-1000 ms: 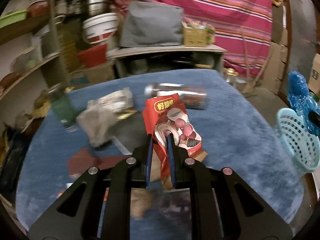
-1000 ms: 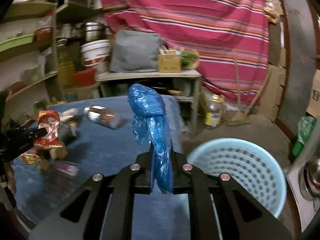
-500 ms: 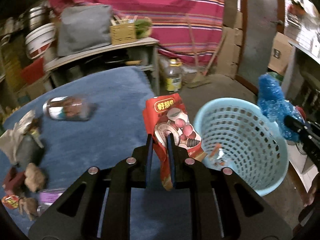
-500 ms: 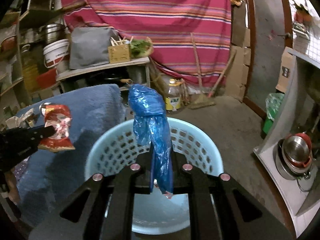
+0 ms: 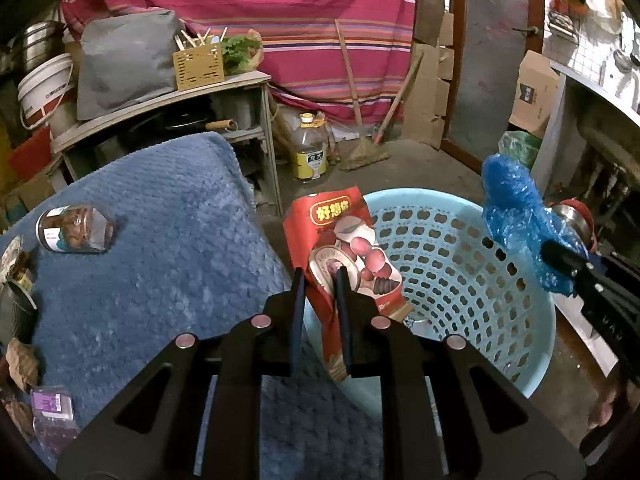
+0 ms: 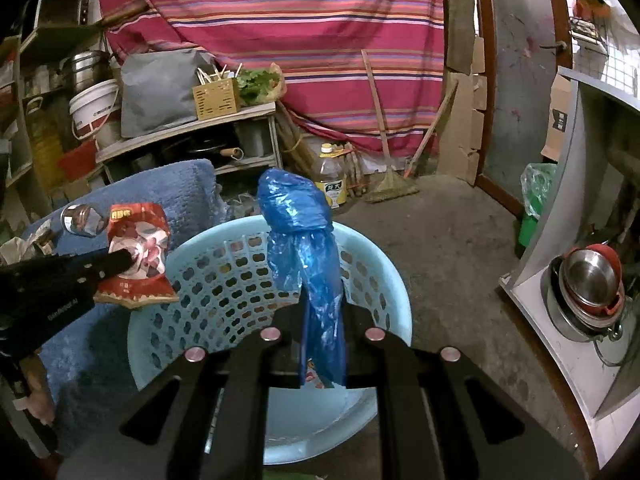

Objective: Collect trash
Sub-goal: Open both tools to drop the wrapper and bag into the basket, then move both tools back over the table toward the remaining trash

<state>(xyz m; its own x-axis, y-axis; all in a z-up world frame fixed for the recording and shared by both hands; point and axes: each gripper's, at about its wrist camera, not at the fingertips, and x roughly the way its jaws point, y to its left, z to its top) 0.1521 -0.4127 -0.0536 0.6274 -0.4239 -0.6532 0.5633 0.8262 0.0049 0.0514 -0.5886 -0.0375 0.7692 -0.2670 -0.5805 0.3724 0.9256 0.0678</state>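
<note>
My left gripper (image 5: 320, 276) is shut on a red snack packet (image 5: 340, 248), held upright over the near rim of a light blue perforated basket (image 5: 460, 280). In the right wrist view the same packet (image 6: 136, 256) hangs at the basket's left rim (image 6: 192, 248). My right gripper (image 6: 322, 300) is shut on a crumpled blue plastic bag (image 6: 308, 232), held above the basket's open mouth. From the left wrist view that bag (image 5: 516, 216) shows at the basket's right side.
The blue cloth-covered table (image 5: 160, 248) beside the basket carries a lying jar (image 5: 74, 230), crumpled wrappers (image 5: 20, 364) and a purple packet (image 5: 52, 404). An oil bottle (image 5: 310, 152) and a broom (image 5: 362, 152) stand on the floor behind. A metal counter with bowls (image 6: 592, 284) is at right.
Both grippers swung right, from over the table to the basket, each still gripping its item. The packet and the blue bag now hang over the basket.
</note>
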